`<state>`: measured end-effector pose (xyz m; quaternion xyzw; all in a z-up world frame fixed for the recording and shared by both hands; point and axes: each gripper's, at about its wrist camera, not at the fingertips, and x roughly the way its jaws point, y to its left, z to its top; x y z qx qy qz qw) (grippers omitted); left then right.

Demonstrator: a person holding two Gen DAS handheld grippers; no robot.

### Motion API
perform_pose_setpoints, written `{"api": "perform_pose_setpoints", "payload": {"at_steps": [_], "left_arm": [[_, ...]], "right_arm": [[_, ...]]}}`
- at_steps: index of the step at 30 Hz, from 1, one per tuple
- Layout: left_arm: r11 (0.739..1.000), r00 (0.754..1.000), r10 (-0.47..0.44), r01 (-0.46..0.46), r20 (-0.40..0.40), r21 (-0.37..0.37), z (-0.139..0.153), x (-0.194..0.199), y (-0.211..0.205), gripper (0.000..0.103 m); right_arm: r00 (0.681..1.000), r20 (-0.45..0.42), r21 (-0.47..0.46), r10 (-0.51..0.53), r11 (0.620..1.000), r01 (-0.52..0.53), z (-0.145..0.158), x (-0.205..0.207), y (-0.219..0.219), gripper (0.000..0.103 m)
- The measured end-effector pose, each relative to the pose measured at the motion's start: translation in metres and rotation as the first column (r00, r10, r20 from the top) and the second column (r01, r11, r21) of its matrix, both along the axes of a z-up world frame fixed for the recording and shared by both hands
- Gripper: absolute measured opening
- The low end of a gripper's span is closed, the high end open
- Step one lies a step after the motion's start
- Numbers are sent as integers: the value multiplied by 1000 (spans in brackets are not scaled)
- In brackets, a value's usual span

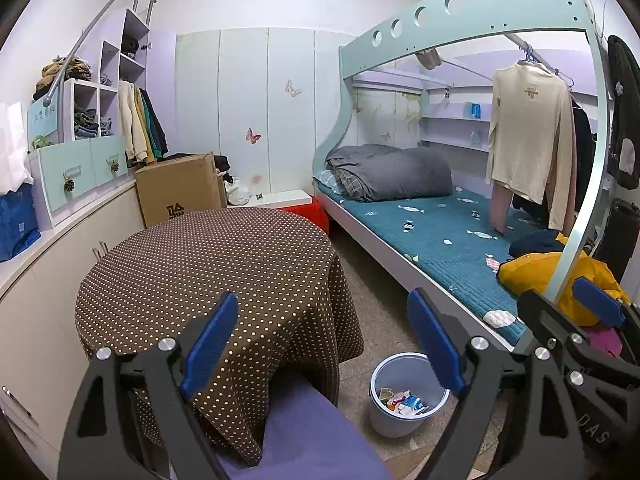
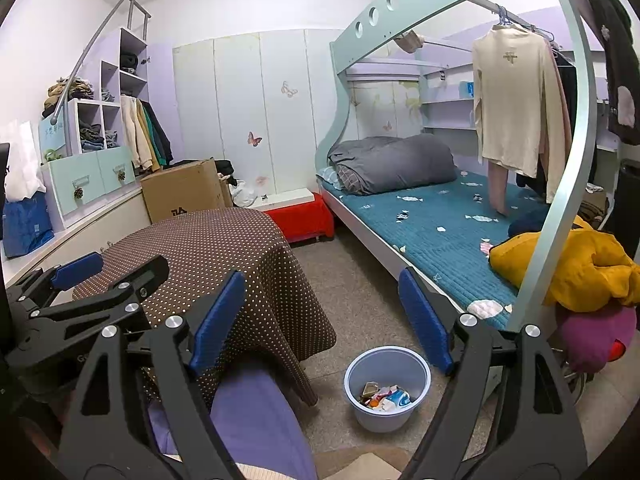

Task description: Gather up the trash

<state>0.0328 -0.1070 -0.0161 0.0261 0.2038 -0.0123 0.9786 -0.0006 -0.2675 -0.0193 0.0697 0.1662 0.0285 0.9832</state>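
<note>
Both tongs are held up in a small bedroom, side by side. The left tongs (image 1: 324, 340) have their blue pads far apart with nothing between them. The right tongs (image 2: 322, 320) are spread wide too and hold nothing. On the floor just in front of them stands a light blue bin (image 2: 387, 388). Inside it lies the trash (image 2: 386, 397): small wrappers and bits of paper, white, blue, red and orange, in a little pile at the bottom. The bin sits between the counter (image 1: 208, 272), which has a brown cloth with white dots hanging over it, and the bed (image 1: 436, 240). The bed has a teal cover with small white and dark shapes scattered on it; whether they are scraps or a pattern, I cannot tell. A gray blanket (image 1: 392, 174) is rolled up at the far end of the bed, and a yellow coat (image 2: 576, 268) is bunched up at the near end. A cream shirt (image 1: 528, 140) hangs from a rail above the bed. A cardboard box (image 1: 180, 188) stands behind the counter, near tall white cupboard doors with butterfly stickers. A purple cloth (image 2: 256, 420) lies low down, right under the tongs.
</note>
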Motion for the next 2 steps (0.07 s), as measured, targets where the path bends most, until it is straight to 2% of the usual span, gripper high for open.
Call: {"api": "perform_pose_setpoints", "payload": {"at_steps": [2], "left_arm": [[1000, 1000, 1, -1, -1, 2, 0, 0, 1, 85]], "right_arm": [[1000, -1, 1, 0, 1000, 1, 0, 0, 1, 79]]}}
